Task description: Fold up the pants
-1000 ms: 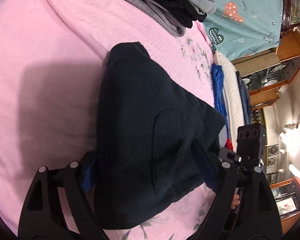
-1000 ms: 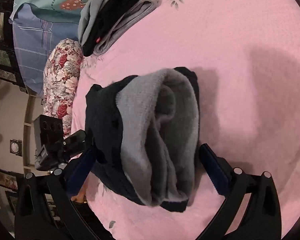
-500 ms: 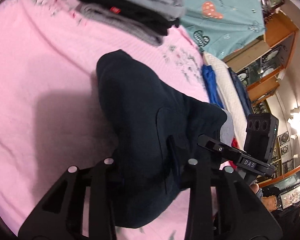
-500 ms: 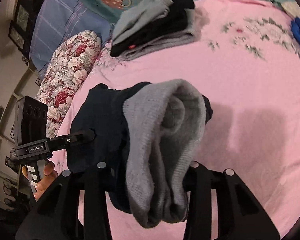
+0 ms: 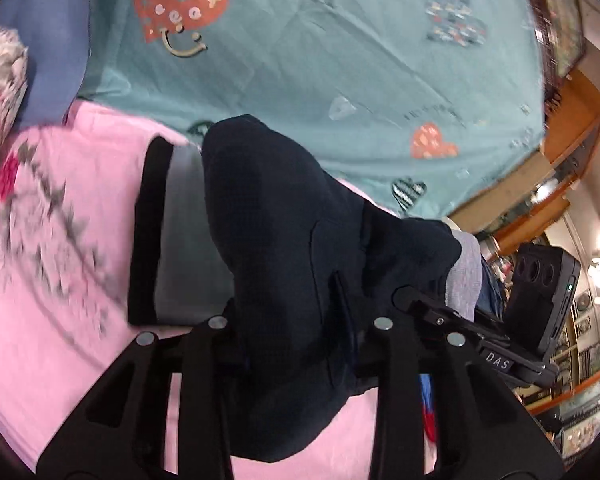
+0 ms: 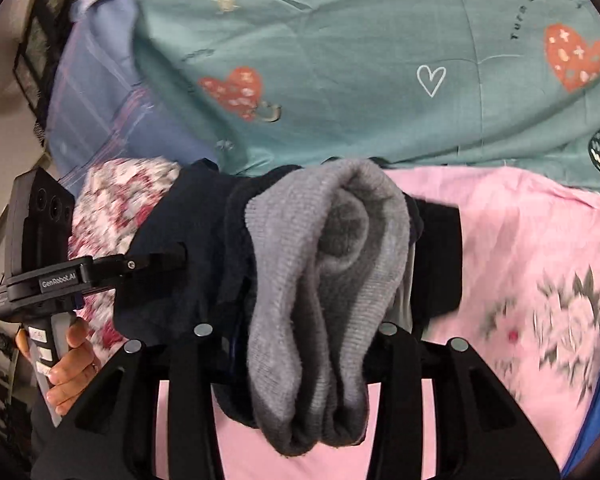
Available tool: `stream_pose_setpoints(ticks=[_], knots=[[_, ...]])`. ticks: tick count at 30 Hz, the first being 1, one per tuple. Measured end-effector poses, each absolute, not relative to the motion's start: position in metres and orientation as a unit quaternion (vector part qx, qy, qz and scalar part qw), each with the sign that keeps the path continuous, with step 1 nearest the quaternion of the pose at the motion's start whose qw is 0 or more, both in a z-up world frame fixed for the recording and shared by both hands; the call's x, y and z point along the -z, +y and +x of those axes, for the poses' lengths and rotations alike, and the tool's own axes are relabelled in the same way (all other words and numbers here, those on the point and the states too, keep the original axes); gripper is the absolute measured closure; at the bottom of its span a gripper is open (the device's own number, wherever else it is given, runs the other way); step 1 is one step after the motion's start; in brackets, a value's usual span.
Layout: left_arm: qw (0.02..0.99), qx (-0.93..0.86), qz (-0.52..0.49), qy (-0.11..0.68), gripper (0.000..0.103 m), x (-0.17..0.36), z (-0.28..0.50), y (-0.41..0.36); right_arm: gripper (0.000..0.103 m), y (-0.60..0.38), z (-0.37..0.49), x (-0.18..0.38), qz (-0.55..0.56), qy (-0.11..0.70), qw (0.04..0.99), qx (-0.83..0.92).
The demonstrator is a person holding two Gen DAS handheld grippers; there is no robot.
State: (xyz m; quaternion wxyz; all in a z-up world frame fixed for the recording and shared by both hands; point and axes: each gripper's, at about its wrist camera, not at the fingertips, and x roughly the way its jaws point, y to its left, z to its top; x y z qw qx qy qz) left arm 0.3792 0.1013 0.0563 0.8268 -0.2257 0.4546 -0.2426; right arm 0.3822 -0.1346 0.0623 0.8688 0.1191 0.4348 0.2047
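Folded pants (image 5: 300, 264), dark navy outside with a grey fleece lining (image 6: 332, 264), held as a thick bundle clear of the pink quilted bedspread (image 5: 52, 352). The bundle's long axis runs away from the left gripper (image 5: 300, 322), toward the teal heart-print sheet (image 5: 340, 60); the lining's rolled end faces the right wrist view. Both the left gripper and the right gripper (image 6: 292, 330) are clamped on the pants from opposite ends, jaws pressed into the cloth. A stack of grey and black clothes (image 5: 160, 232) lies just beyond. A hand (image 6: 70, 364) grips the left handle.
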Motion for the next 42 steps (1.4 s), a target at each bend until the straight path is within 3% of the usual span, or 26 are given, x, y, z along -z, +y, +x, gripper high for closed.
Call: stream_pose_setpoints(ticks=[2,4,5,6,7,11,15,17,21,25,33,42], knots=[[0.828,0.222,-0.215,0.469,0.065,-0.04,0.42,0.096,0.059,-0.136,0.421,-0.039,0.111,0.453,0.863,-0.194],[0.826,0.181,-0.206,0.492,0.054,-0.01,0.45,0.096,0.037,-0.14,0.448,-0.01,0.087,0.471,0.862,-0.163],[0.821,0.162,-0.204,0.508,0.042,0.009,0.461,0.098,0.014,-0.146,0.457,0.006,0.082,0.476,0.864,-0.143],[0.813,0.158,-0.216,0.518,0.036,0.031,0.472,0.103,0.002,-0.153,0.462,0.016,0.093,0.475,0.864,-0.139],[0.81,0.161,-0.23,0.514,0.028,0.04,0.475,0.107,0.001,-0.159,0.463,0.021,0.109,0.475,0.86,-0.153],[0.816,0.193,-0.254,0.481,0.027,0.037,0.469,0.124,0.001,-0.171,0.464,0.019,0.137,0.468,0.853,-0.185],[0.84,0.184,-0.253,0.444,0.027,0.002,0.451,0.144,0.001,-0.172,0.445,-0.022,0.136,0.425,0.877,-0.18],[0.86,0.165,-0.242,0.417,0.019,-0.026,0.434,0.15,0.001,-0.174,0.43,-0.047,0.141,0.394,0.893,-0.165],[0.914,0.08,-0.164,0.361,0.009,-0.078,0.369,0.145,0.001,-0.169,0.385,-0.093,0.115,0.326,0.934,-0.086],[0.946,0.031,-0.073,0.314,0.002,-0.096,0.281,0.117,0.001,-0.156,0.331,-0.096,0.072,0.325,0.941,-0.056],[0.951,0.025,-0.069,0.3,0.002,-0.05,0.158,0.086,0.001,-0.138,0.193,-0.008,0.022,0.37,0.927,-0.05],[0.946,-0.02,-0.043,0.32,0.002,0.019,0.165,0.073,0.001,-0.128,0.163,0.036,0.001,0.342,0.94,0.0]])
